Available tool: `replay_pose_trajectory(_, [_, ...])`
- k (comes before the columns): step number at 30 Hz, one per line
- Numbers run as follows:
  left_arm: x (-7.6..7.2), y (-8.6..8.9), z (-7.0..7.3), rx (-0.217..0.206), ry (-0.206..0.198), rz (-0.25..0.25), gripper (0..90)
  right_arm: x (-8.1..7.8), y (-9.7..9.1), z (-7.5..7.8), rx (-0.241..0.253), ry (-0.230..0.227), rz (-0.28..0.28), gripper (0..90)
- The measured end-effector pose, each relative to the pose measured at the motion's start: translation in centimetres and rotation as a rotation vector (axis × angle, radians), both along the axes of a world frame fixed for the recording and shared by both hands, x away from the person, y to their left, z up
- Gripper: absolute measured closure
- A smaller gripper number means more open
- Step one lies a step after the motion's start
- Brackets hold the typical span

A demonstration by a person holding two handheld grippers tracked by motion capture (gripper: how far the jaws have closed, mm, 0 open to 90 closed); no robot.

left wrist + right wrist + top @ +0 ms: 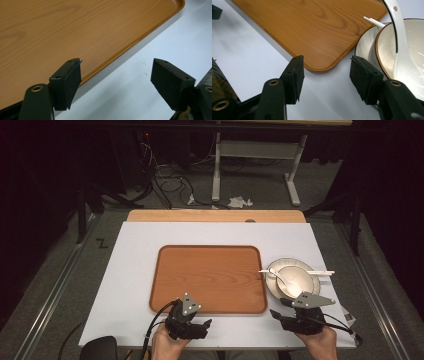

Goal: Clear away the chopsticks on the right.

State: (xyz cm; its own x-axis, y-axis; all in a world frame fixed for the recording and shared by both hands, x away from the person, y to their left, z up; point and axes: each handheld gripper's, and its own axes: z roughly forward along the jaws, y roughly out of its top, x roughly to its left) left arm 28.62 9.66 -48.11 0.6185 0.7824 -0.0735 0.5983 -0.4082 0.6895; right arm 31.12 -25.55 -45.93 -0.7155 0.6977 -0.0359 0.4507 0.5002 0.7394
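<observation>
While both claws, left (207,323) and right (275,313), hang wide and empty, that bowl (295,282) right of the tray (208,279) looks fragile, slick ceramic, so I'd grab its rim.

You stand in a dark room. The floor (65,250) is grey carpet. Past the bench (135,270), with its white top and a wood strip (215,216) at the far edge, you see the white legs of another table (255,165). Black cables (165,182) lie tangled on the floor there. Some crumpled white paper (239,201) sits near them. Dark curtains hang at both sides.
</observation>
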Motion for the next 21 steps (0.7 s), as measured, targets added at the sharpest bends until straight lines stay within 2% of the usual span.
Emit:
replay_pose_trajectory(9, [0.0,-0.4,-0.1,0.013,-0.006,-0.013,24.7,-0.1,-0.2,0.2,0.028,-0.006,-0.003,44.4])
replay_pose_trajectory(12, [0.0,-0.6,-0.1,0.016,-0.006,-0.024,24.8,-0.2,-0.4,0.5,0.049,-0.026,-0.014,40.4])
replay_pose_trajectory(16, [0.2,-0.7,0.0,0.015,-0.009,-0.030,24.8,-0.6,-0.9,1.0,0.073,-0.046,-0.046,39.9])
replay_pose_trajectory(21, [0.4,-1.0,0.0,0.013,-0.009,-0.045,24.9,-1.1,-1.4,1.3,0.055,-0.089,-0.067,40.5])
